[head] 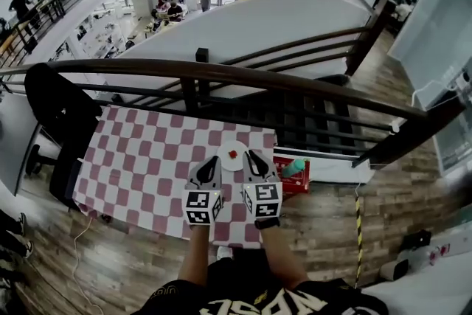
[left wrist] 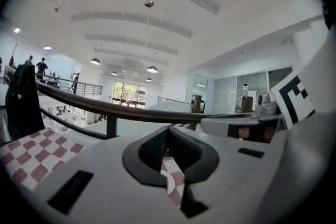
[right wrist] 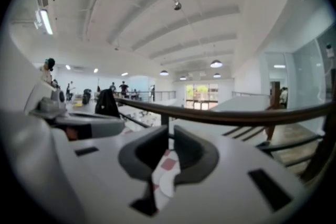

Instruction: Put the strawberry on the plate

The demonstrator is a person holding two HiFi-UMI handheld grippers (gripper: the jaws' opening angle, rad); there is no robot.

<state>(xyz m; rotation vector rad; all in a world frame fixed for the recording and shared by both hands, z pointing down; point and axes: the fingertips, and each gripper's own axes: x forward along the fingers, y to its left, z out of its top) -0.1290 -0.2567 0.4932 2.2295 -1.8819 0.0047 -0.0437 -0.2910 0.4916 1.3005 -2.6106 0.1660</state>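
On the plate [head: 226, 161], the strawberry [head: 233, 154] sits just left of the right tongs [head: 251, 156], closing empty; left tongs [head: 213, 160] together.

- Left gripper [head: 209, 166] and right gripper [head: 253, 161]: pale grey-white shells that narrow to black, pointed jaws with ribbed inner pads
- The right gripper's jaws are closing, with nothing between them
- Dark rectangular slots [left wrist: 70, 191] are sunk into the shell tops
- Each gripper carries a white block printed with black square markers: left cube [head: 203, 206], right cube [head: 262, 201]
- Black short-sleeved top [head: 243, 300] with pale block lettering, forearms bare
- Dark band [head: 267, 223] round the right wrist
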